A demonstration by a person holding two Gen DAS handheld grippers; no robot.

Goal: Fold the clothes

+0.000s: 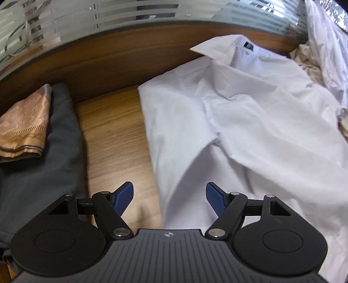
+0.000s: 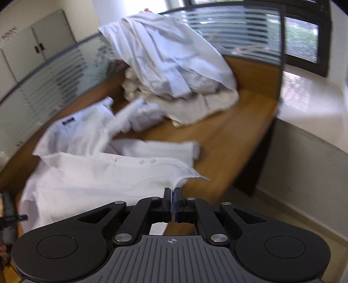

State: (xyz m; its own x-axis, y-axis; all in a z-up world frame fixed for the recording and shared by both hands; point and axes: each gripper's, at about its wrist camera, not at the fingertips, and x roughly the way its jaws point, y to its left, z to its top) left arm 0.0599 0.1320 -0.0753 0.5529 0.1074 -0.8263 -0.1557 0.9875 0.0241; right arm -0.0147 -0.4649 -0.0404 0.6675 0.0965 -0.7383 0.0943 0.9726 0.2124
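Observation:
A white collared shirt [image 1: 250, 122] lies spread on the wooden table [image 1: 113, 130], collar at the far end. My left gripper [image 1: 169, 196] hovers open over the shirt's near left edge, with nothing between its blue pads [image 1: 125, 197]. In the right wrist view the same white shirt [image 2: 97, 174] lies to the left, its button placket showing. My right gripper [image 2: 173, 192] is shut on the shirt's edge, a thin fold of white cloth pinched between the fingers.
A folded dark grey garment [image 1: 43, 169] with a tan patterned cloth [image 1: 24, 126] on it sits at the left. A heap of white and cream clothes [image 2: 174, 65] stands at the table's far end. The table edge [image 2: 250, 163] drops off to the right. A frosted glass partition [image 1: 108, 19] runs behind.

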